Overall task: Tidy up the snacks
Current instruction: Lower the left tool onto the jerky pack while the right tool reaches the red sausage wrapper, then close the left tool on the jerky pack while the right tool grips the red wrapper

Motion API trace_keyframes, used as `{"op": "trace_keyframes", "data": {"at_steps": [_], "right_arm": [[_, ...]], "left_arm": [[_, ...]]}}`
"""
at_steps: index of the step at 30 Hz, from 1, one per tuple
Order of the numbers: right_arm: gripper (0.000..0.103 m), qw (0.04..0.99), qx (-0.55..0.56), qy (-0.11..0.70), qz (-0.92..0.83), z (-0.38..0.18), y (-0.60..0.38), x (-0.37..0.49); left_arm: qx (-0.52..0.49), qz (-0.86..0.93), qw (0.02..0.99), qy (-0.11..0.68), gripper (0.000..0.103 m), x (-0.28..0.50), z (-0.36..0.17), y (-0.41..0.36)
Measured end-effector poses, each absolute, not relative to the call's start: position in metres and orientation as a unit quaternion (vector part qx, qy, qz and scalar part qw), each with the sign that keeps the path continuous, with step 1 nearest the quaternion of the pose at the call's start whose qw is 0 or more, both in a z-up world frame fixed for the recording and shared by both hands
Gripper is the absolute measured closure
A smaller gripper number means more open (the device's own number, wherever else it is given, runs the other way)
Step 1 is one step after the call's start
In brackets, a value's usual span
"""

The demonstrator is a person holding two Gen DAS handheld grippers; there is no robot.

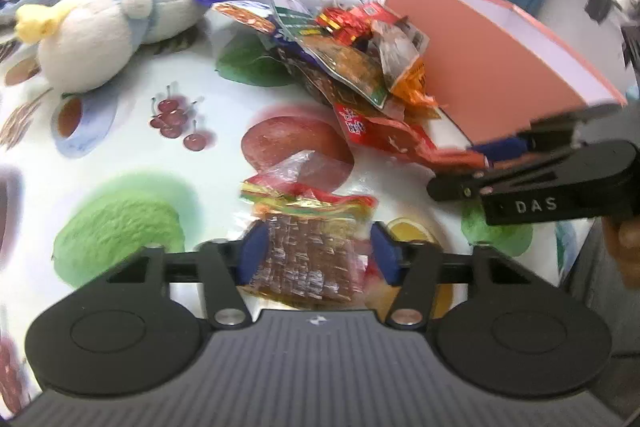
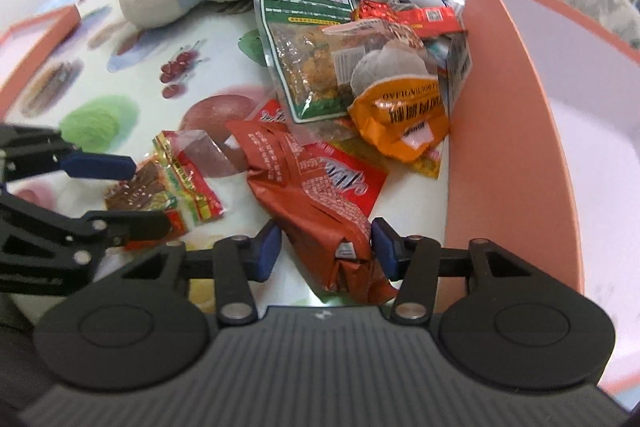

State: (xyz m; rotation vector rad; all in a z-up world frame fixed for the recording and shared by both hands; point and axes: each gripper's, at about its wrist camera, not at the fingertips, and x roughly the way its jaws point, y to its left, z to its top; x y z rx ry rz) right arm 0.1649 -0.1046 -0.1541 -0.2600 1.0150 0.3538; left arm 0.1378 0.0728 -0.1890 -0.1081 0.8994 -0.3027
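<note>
The left gripper [image 1: 316,259] has its jaws wide, one either side of a clear packet of brown snack pieces [image 1: 308,263] lying flat on the bench [image 1: 120,131]; the blue pads look just clear of the wrapper, though contact on the left pad cannot be ruled out. The right gripper [image 2: 326,251] likewise straddles the near end of a crumpled red packet [image 2: 316,211], jaws open and not yet pressing it. Both look poised at the grasp step, each about to close on its own snack. Beyond them the remaining snack pile [image 2: 360,67] leans against the wall of the pink box [image 2: 508,131], towards the bench's far right corner; a plush toy [image 1: 112,27] sits towards the far left. Next, each grip needs to pinch thin, slippery film without crushing the contents, then lift over the box wall
</note>
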Motion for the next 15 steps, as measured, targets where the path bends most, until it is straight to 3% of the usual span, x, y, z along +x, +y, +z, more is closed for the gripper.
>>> {"op": "trace_keyframes", "data": {"at_steps": [9, 10, 12, 13, 15], "right_arm": [[0.049, 0.844, -0.063, 0.493, 0.200, -0.152, -0.113, 0.153], [0.049, 0.843, -0.068, 0.492, 0.206, -0.152, -0.113, 0.152], [0.040, 0.842, -0.091, 0.487, 0.215, -0.152, -0.111, 0.148], [0.033, 0.840, -0.102, 0.484, 0.222, -0.151, -0.111, 0.147], [0.027, 0.838, -0.122, 0.478, 0.235, -0.152, -0.111, 0.144]], "left_arm": [[-0.051, -0.121, 0.892, 0.432, 0.054, 0.120, -0.181, 0.073], [-0.043, -0.122, 0.891, 0.436, 0.051, 0.119, -0.181, 0.073], [-0.026, -0.127, 0.887, 0.444, 0.026, 0.118, -0.181, 0.073], [-0.017, -0.125, 0.887, 0.443, 0.021, 0.118, -0.181, 0.074], [0.005, -0.126, 0.886, 0.446, 0.012, 0.118, -0.181, 0.076]]}}
